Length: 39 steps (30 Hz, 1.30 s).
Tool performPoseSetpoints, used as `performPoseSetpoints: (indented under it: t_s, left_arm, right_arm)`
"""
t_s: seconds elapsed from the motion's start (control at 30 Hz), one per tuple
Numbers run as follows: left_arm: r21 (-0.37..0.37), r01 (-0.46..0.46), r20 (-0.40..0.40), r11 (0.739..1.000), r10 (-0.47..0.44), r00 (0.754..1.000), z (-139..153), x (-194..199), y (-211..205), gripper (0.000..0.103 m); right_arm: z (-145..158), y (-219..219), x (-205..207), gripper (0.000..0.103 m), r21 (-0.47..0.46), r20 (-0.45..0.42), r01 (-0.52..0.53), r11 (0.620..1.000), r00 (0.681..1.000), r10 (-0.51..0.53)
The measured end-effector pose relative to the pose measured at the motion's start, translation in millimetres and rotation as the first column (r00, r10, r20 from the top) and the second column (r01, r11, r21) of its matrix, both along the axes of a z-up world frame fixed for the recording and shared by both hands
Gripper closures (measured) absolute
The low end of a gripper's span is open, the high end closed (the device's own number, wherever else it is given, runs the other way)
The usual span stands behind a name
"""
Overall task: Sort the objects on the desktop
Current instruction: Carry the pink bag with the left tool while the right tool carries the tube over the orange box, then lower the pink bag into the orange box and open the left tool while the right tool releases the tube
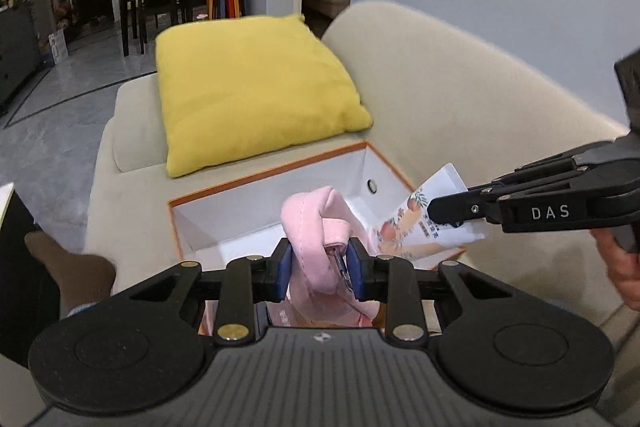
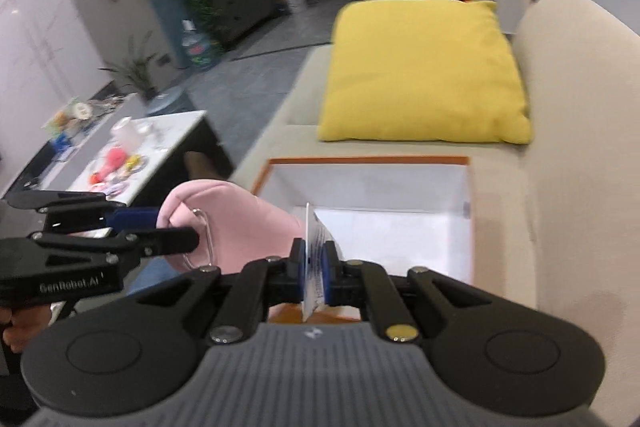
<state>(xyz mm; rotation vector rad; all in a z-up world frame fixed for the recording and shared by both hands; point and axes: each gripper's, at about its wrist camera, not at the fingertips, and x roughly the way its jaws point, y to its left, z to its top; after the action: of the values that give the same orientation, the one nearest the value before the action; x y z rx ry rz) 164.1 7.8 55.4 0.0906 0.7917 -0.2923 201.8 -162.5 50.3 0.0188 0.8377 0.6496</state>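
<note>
Pink soft pouch (image 1: 316, 227) with a metal clip (image 2: 202, 239)

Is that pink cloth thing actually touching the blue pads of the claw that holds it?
Touching. In the left wrist view the left gripper has the pink fabric pouch squeezed between both blue pads, with no gap on either side.
</note>
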Motion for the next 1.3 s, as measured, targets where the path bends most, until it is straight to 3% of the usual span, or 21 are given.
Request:
performPoseSetpoints:
  t_s: [0.13,0.23,0.43,0.53,0.63,0.87,1.07,1.3]
  left_arm:
    - [0.071,-0.012,0.007,0.997,0.011,1.000,-26,23,-15,0.071]
    - [0.036,-0.007,-0.018,0.999,0.008,1.000,-31,39,-16,0.072]
    - [0.056,0.010,-0.003,0.998,-0.009,1.000,-41,58,-26,0.073]
    - [0.035,0.037,-0.062,0.999,-0.035,0.997,-55,62,-31,0.074]
    - [0.092,0.043,-0.084,0.995,-0.035,0.996,-75,61,-39,0.074]
    - [0.096,0.115,-0.175,0.989,-0.097,0.980,-102,59,-48,0.074]
    - [0.052,0.191,-0.252,0.980,-0.172,0.952,-114,56,-54,0.074]
    - [-0.017,0.144,-0.296,0.989,-0.143,0.945,-123,61,-39,0.071]
  right_arm:
    - [-27,2,30,0.095,-0.036,-0.091,0.016,0.999,0.996,-0.019]
    - [-44,2,43,0.095,-0.067,-0.141,0.020,0.998,0.990,-0.030]
    - [-54,8,63,0.095,-0.087,-0.160,0.015,0.996,0.987,-0.029]
    - [-61,10,70,0.095,-0.101,-0.173,0.015,0.995,0.984,-0.032]
    - [-73,12,75,0.095,-0.120,-0.202,0.015,0.993,0.979,-0.040]
    - [-99,17,81,0.095,-0.135,-0.311,0.001,0.991,0.949,-0.044]
    - [-115,20,90,0.093,-0.127,-0.398,0.008,0.992,0.916,-0.058]
    - [-123,26,92,0.088,-0.092,-0.444,0.016,0.996,0.894,-0.055]
